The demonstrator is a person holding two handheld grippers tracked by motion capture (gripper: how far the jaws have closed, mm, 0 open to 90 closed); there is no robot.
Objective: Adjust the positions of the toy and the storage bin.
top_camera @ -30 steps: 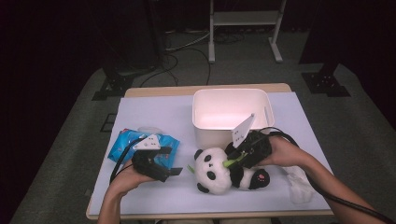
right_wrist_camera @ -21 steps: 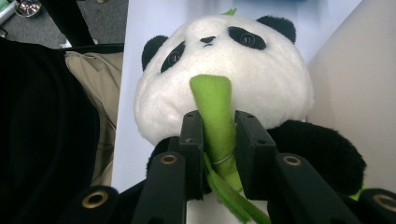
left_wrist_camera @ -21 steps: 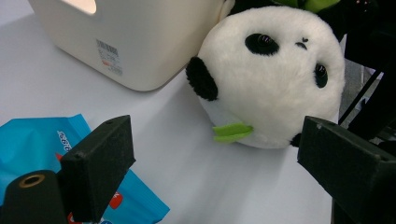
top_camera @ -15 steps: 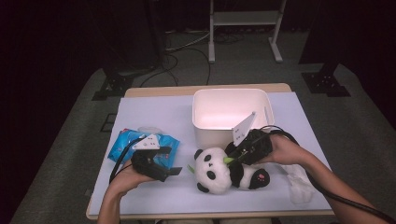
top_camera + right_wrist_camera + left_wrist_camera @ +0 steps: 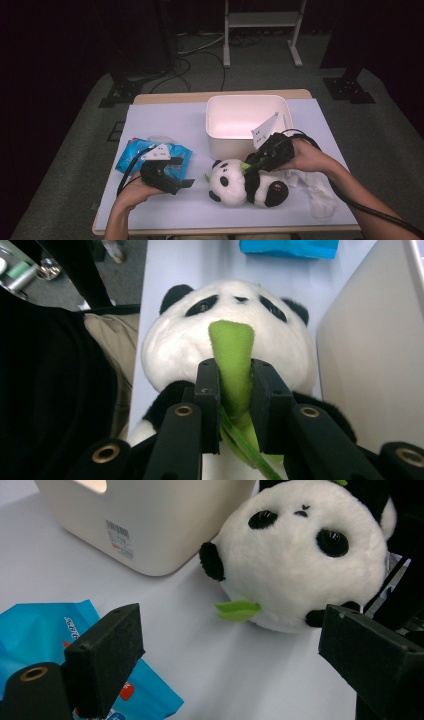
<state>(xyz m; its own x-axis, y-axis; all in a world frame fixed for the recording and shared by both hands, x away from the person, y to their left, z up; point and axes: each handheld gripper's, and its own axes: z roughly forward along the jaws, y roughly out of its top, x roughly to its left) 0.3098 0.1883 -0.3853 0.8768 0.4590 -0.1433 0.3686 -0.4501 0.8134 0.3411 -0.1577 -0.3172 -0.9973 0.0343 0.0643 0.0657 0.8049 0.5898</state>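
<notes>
Right gripper view shows the right gripper point(image 5: 235, 390), jaws just closed, clamping the green stalk point(image 5: 231, 357) of the panda point(image 5: 242, 182), which lies on the table beside the bin point(image 5: 240, 120); lifting it remains, and the left gripper point(image 5: 240, 645) waits with jaws apart.
</notes>
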